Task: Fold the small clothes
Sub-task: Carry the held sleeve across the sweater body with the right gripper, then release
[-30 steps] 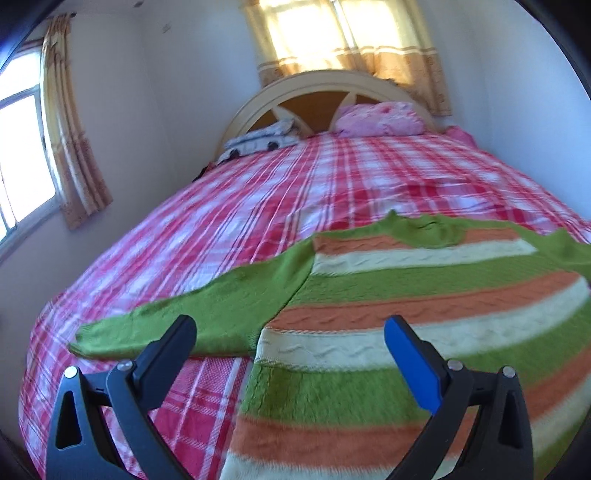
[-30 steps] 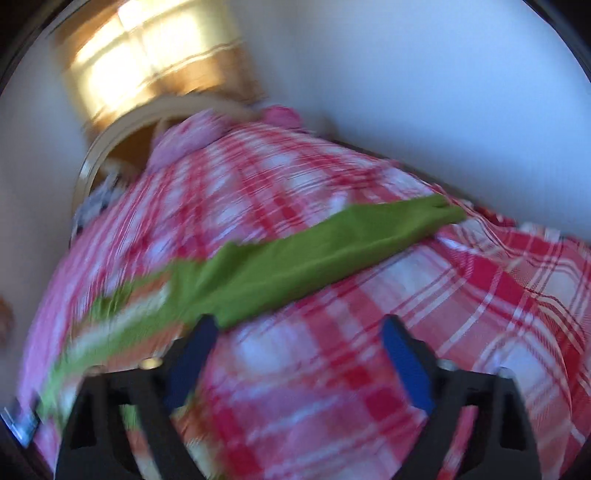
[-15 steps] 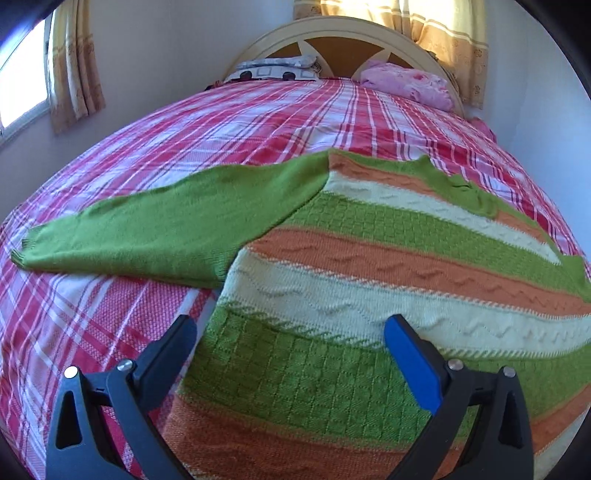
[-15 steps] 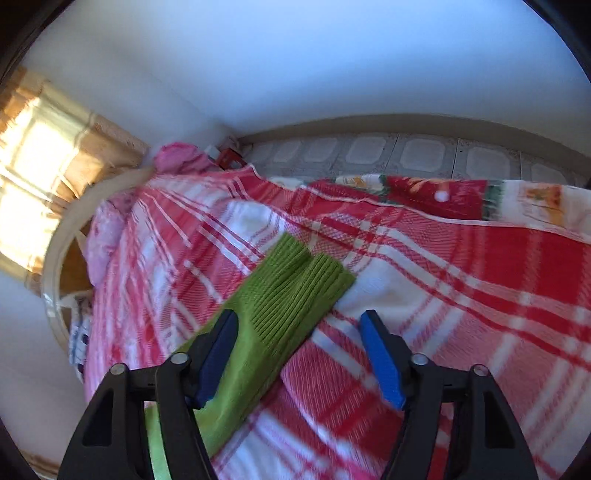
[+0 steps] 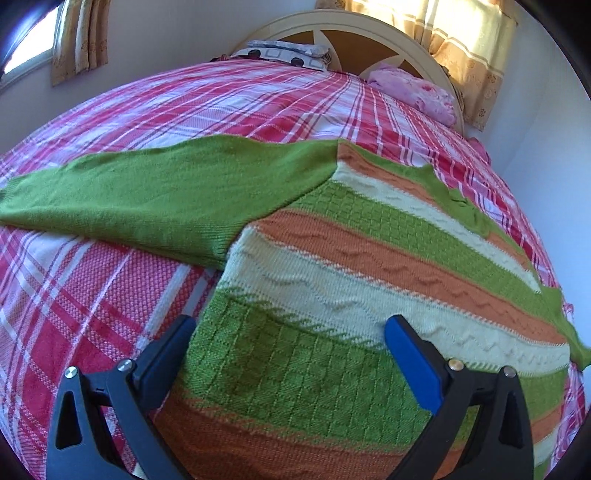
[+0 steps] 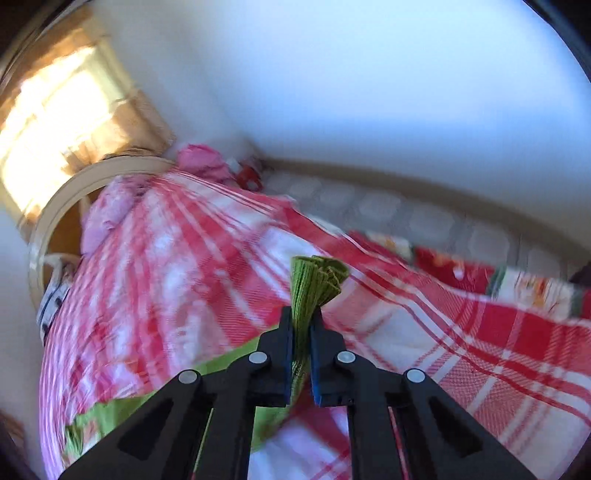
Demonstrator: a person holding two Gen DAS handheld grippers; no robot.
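Observation:
A knitted sweater (image 5: 369, 266) with green, orange and cream stripes lies flat on the red plaid bedspread (image 5: 92, 288). Its plain green left sleeve (image 5: 147, 192) stretches out to the left. My left gripper (image 5: 291, 332) hovers open just above the sweater's lower body, with nothing between its fingers. In the right wrist view, my right gripper (image 6: 303, 321) is shut on the ribbed cuff of the other green sleeve (image 6: 314, 280), which bunches up past the fingertips. The rest of that sleeve trails back down under the gripper.
A cream headboard (image 5: 351, 26) and a pink pillow (image 5: 417, 92) sit at the bed's far end, beside a patterned pillow (image 5: 284, 55). Curtained windows (image 5: 469, 40) are behind. In the right wrist view, tiled floor (image 6: 406, 218) and a white wall border the bed's edge.
The right gripper's jaws closed on the sleeve cuff they had straddled half a second ago. The left gripper dropped lower and closer over the sweater's body, staying open.

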